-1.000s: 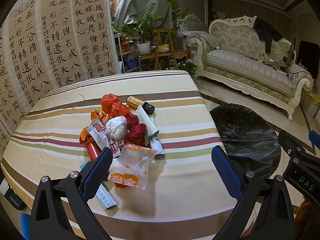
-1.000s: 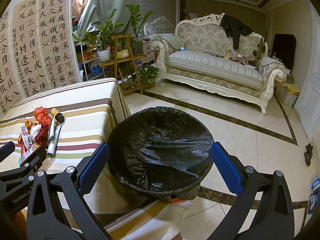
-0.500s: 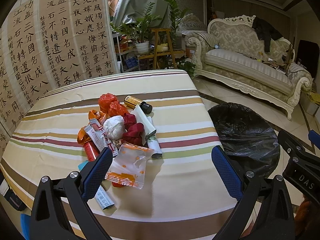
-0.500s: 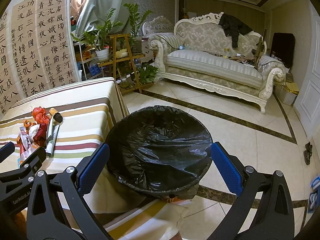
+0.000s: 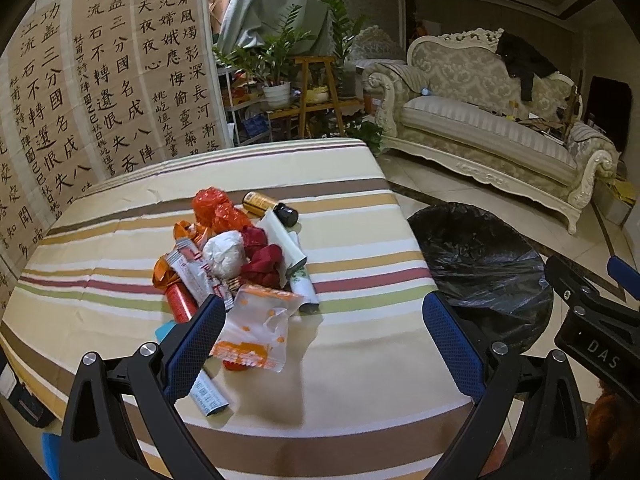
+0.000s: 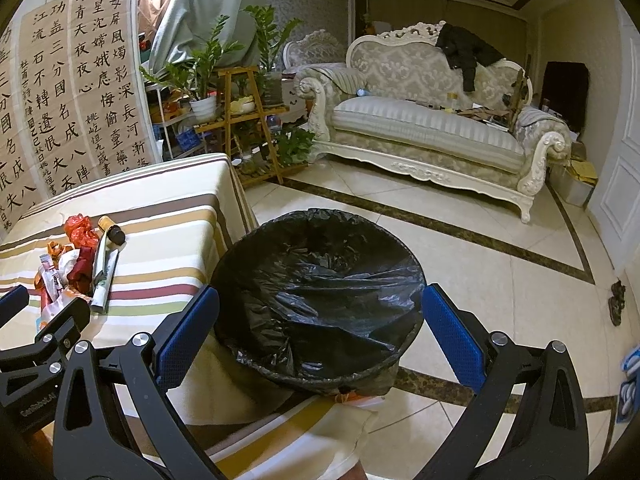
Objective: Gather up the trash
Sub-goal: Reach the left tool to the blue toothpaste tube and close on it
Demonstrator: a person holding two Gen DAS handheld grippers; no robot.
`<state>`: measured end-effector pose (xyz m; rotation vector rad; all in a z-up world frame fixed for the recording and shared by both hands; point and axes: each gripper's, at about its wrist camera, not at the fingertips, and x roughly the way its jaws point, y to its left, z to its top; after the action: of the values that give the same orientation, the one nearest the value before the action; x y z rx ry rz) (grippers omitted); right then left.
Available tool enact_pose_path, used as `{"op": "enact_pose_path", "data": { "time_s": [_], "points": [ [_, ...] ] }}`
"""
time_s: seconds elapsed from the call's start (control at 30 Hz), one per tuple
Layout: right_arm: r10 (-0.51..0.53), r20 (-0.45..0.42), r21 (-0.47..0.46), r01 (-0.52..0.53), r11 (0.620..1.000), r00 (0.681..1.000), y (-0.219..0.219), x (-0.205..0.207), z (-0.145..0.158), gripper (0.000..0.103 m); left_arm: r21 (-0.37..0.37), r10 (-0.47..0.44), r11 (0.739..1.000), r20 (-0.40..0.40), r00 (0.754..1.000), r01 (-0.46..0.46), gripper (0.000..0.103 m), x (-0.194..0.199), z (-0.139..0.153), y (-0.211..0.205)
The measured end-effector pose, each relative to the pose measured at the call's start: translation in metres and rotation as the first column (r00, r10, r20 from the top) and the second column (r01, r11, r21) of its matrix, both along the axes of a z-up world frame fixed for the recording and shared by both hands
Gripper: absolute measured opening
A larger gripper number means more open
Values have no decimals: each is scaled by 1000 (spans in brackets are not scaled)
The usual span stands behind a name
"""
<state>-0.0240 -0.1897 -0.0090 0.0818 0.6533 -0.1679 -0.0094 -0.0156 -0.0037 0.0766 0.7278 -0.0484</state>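
Poised with jaws wide over the striped tabletop [image 5: 360, 344], left gripper [image 5: 320, 344] best lowered squarely onto the orange-printed wrapper [image 5: 258, 330] at 11 o'clock, pinching one piece alone; lined bin [image 6: 320, 292] waiting beneath the empty, wide-open right gripper [image 6: 320, 336].

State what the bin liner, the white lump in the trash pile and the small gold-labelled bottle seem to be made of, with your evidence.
Bin liner: thin black plastic film, glossy, creased.
White lump: probably crumpled tissue paper, matt and wrinkled.
Bottle: possibly dark glass or plastic; shiny gold label, black cap.
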Motion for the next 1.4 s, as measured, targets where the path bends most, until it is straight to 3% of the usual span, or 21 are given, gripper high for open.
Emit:
{"op": "enact_pose_path", "data": {
  "time_s": [0.3,0.43,0.5,0.53,0.63,0.73,1.4],
  "points": [
    [62,-23,18,-62,998,998,22,0,-4,98,2,47,999,-19,999,-47,96,-11,0,34],
    [99,-37,25,-98,995,994,35,1,-8,86,3,89,996,-37,995,-89,96,-18,-6,55],
    [118,-46,37,-117,992,992,40,1,-10,85,7,108,994,-47,993,-108,95,-21,-9,64],
    [125,-48,40,-124,992,991,43,0,-11,85,9,119,993,-52,992,-118,94,-22,-10,69],
    [146,-53,42,-144,989,988,52,-1,-14,85,4,156,988,-85,984,-156,76,-23,-18,84],
    [162,-60,47,-159,986,985,58,-2,-16,85,-18,171,985,-125,977,-174,75,-21,-26,91],
    [192,-71,53,-189,981,979,70,-4,-19,85,-27,221,973,-201,954,-231,75,-26,-42,127]
  ]
}}
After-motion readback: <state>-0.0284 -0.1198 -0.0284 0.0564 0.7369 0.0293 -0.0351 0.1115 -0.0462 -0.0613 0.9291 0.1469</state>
